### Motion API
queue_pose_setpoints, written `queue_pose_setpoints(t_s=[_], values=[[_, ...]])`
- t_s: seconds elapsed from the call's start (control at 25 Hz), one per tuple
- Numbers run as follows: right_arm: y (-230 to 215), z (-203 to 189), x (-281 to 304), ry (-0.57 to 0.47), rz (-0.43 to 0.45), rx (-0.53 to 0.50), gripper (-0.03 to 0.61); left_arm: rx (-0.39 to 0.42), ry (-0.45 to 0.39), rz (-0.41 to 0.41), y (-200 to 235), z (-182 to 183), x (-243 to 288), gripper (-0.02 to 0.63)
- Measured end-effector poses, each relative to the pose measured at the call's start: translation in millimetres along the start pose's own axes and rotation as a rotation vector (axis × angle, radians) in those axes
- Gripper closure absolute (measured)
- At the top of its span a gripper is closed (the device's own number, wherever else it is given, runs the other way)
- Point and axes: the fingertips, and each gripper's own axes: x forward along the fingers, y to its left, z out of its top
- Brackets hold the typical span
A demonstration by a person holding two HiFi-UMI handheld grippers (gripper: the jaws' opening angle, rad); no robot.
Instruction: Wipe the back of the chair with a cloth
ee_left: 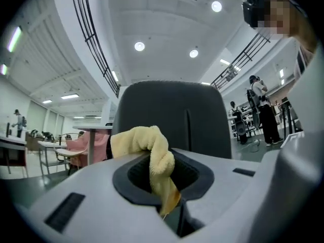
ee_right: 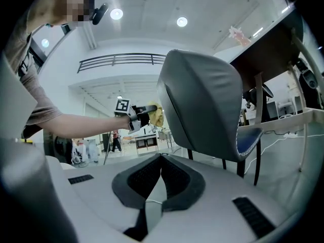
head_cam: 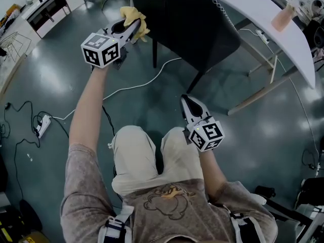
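A dark grey chair (head_cam: pixel 187 19) stands under a white table, its back (ee_left: pixel 172 118) facing me. My left gripper (head_cam: pixel 127 25) is raised beside the chair back's left edge and is shut on a yellow cloth (head_cam: pixel 135 20). The cloth (ee_left: pixel 149 148) bunches out of the jaws just in front of the chair back; contact cannot be told. My right gripper (head_cam: pixel 188 104) hangs low near my knee, shut with nothing in it, pointing at the chair back (ee_right: pixel 202 105). From there the left gripper (ee_right: pixel 142 114) with the cloth (ee_right: pixel 157 113) shows at the back's left edge.
The white table (head_cam: pixel 268 19) curves over the chair, with a pink bottle (head_cam: pixel 282 16) on it. A white cable (head_cam: pixel 136 85) and a power strip (head_cam: pixel 43 125) lie on the grey floor. Shelving stands at the far left. Other people stand in the distance.
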Motion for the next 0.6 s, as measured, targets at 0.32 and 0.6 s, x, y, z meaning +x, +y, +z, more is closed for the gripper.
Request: queue_pose_setpoints(t_s=[0.32, 0.6], values=[[5.6, -4.7, 6.6, 0.023, 0.002, -0.007, 0.554, -0.047, 0.114, 0.156, 75.0, -43.8, 16.9, 0.551], [9.6, -4.5, 8.2, 0.019, 0.0, 0.0, 0.554, -0.069, 0.162, 0.166, 76.6, -69.3, 37.4, 0.551]])
